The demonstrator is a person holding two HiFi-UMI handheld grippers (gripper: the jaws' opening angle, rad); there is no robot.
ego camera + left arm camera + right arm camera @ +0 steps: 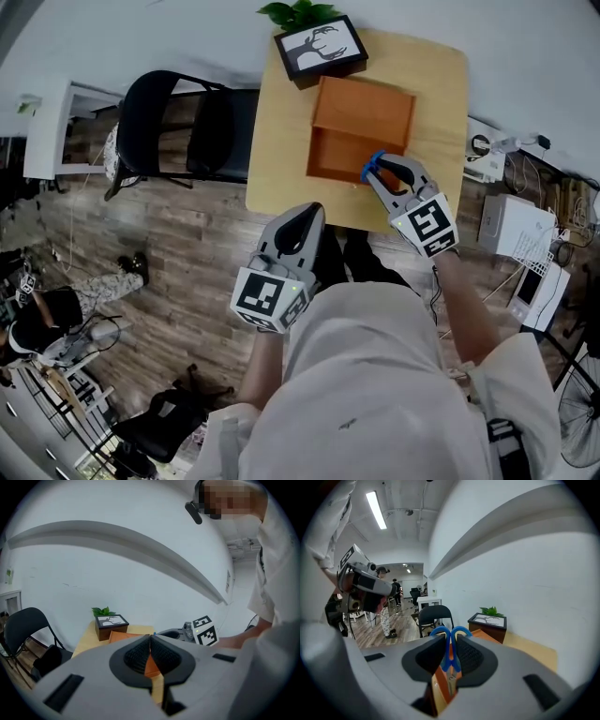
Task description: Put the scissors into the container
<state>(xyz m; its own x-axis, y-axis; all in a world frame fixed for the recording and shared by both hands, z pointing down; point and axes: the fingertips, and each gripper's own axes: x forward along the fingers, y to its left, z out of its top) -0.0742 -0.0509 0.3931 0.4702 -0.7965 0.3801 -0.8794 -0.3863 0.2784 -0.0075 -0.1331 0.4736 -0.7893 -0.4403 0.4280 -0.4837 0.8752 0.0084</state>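
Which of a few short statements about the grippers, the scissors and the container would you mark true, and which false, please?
1. The right gripper is shut on the scissors. True.
2. The scissors lie loose inside the container. False: the right gripper holds them at its near edge.
3. The left gripper holds a pen. False: its jaws are together with nothing between them.
4. In the head view, a black chair stands left of the table. True.

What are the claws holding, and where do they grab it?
The right claw grips the scissors by their blue handles, just below the finger loops. The left claw is shut on nothing.
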